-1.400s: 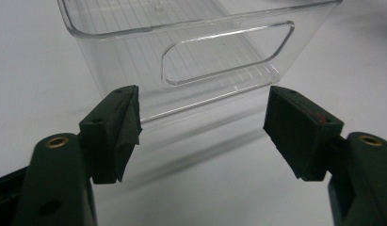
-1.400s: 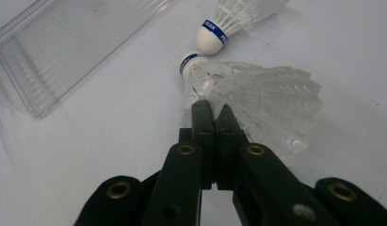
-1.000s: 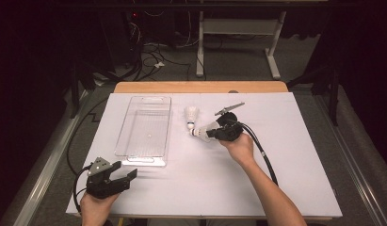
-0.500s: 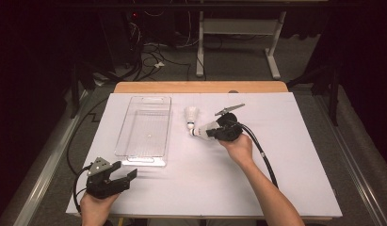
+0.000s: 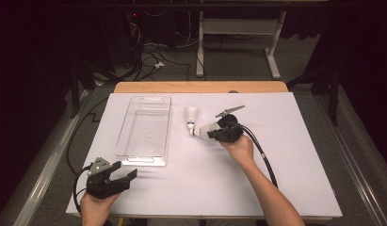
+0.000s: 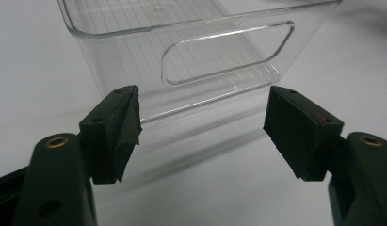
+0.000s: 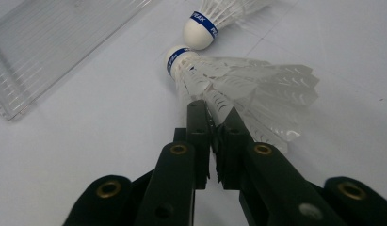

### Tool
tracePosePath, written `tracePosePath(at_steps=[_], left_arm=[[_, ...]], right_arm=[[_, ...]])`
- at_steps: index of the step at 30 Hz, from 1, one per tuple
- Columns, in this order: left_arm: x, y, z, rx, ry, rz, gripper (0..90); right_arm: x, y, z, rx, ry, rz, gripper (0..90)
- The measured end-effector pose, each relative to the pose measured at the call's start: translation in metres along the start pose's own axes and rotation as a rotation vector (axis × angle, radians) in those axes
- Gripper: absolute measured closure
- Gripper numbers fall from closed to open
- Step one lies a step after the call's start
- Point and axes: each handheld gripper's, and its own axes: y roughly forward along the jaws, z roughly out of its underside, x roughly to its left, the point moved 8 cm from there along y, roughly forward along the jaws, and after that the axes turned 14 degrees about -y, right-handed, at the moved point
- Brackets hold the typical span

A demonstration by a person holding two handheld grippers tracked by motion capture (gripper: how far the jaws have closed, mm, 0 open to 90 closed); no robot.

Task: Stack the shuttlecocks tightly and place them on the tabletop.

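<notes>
Two white shuttlecocks with blue-banded cork tips lie on the white table. In the right gripper view, my right gripper (image 7: 215, 113) pinches the feather skirt of the near shuttlecock (image 7: 238, 89); its jaws have just been opening slightly, with feathers still between the pads. The second shuttlecock (image 7: 200, 30) rests just beyond, cork to cork. From above, my right gripper (image 5: 211, 133) points left at the held shuttlecock (image 5: 204, 131), and the other shuttlecock (image 5: 192, 115) lies behind it. My left gripper (image 5: 130, 175) sits open at the front left. Its jaws (image 6: 203, 113) face the clear bin (image 6: 219, 56) with nothing between them.
The clear plastic bin (image 5: 126, 127) stands empty on the left half of the table, its handle end toward my left gripper. A black cable (image 5: 262, 150) trails from the right gripper along the forearm. The white table (image 5: 294, 165) has bare room to the right.
</notes>
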Motion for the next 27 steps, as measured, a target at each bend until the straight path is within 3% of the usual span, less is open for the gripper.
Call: tracePosePath(at_steps=[27], left_arm=[[0.0002,-0.0002,0.0,0.002,0.004,0.002,28.6]], right_arm=[[-0.0021,-0.0045,0.0045,0.017,-0.009,0.025,69.7]])
